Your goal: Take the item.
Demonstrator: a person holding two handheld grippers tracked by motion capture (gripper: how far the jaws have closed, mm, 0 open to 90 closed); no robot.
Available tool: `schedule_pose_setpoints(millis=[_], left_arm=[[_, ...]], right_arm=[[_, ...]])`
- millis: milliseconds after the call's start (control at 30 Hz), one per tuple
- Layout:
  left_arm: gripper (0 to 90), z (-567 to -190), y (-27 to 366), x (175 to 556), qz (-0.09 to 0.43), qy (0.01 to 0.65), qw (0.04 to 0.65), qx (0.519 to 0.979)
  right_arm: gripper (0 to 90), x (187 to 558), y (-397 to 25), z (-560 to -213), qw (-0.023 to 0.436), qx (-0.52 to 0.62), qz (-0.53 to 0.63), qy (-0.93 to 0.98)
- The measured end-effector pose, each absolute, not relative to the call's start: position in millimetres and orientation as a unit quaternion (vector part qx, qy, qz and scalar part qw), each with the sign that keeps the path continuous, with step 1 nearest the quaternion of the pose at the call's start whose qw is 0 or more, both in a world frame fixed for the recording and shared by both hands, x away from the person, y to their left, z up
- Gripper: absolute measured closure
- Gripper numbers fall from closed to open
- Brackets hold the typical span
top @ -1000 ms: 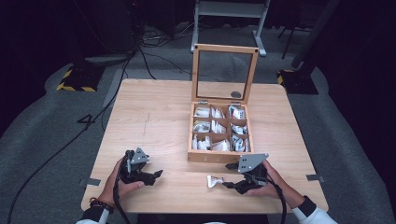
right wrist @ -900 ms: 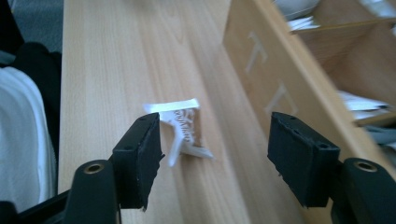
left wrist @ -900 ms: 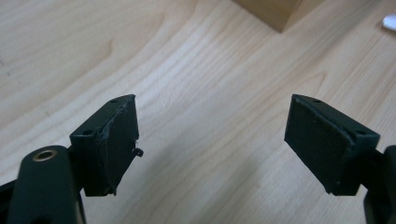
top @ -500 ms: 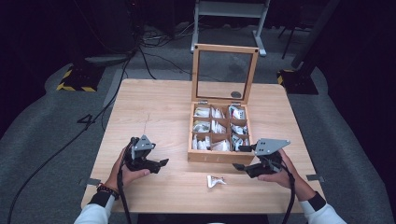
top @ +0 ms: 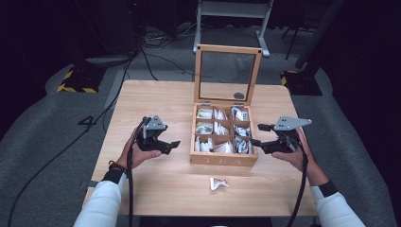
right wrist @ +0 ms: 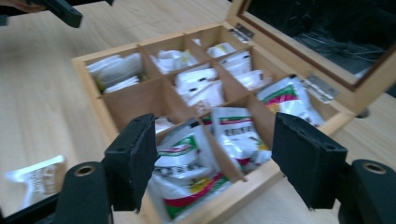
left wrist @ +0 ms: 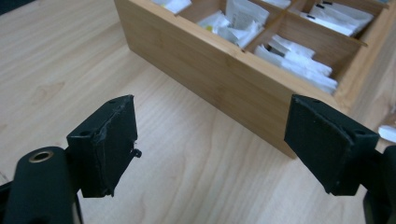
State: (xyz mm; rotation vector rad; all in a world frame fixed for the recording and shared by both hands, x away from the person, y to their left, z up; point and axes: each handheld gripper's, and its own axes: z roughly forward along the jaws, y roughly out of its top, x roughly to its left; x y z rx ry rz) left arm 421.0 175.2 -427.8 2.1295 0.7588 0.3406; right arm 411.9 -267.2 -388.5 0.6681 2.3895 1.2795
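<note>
Tea box (top: 223,159) sits at table (top: 156,104) centre, long axis running 12 to 6, glass lid (top: 228,71) upright at 12. Left gripper (top: 171,144) at its 9, right gripper (top: 257,135) at its 3; both jaws wide apart, holding nothing. Loose sachet (top: 218,183) lies at 6, unobstructed.

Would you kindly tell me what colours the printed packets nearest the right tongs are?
White packets with green and red print, clearest in the right gripper view.

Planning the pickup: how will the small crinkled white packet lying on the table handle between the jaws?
The small crinkled white packet looks thin and creased, so probably floppy and light. Lying flat on the wooden table, it may slide when nudged.
</note>
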Motion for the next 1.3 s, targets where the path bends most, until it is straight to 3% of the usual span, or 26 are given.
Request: schedule_pose_setpoints(millis=[400, 1300], left_arm=[[17.4, -398, 160, 452, 0.174, 0.303, 0.405, 0.845], [17.6, -370, 124, 529, 0.2, 0.371, 0.423, 0.802]], right_arm=[[30.0, 454, -274, -369, 0.215, 0.282, 0.43, 0.83], [26.5, 527, -262, -350, 0.213, 0.334, 0.425, 0.814]])
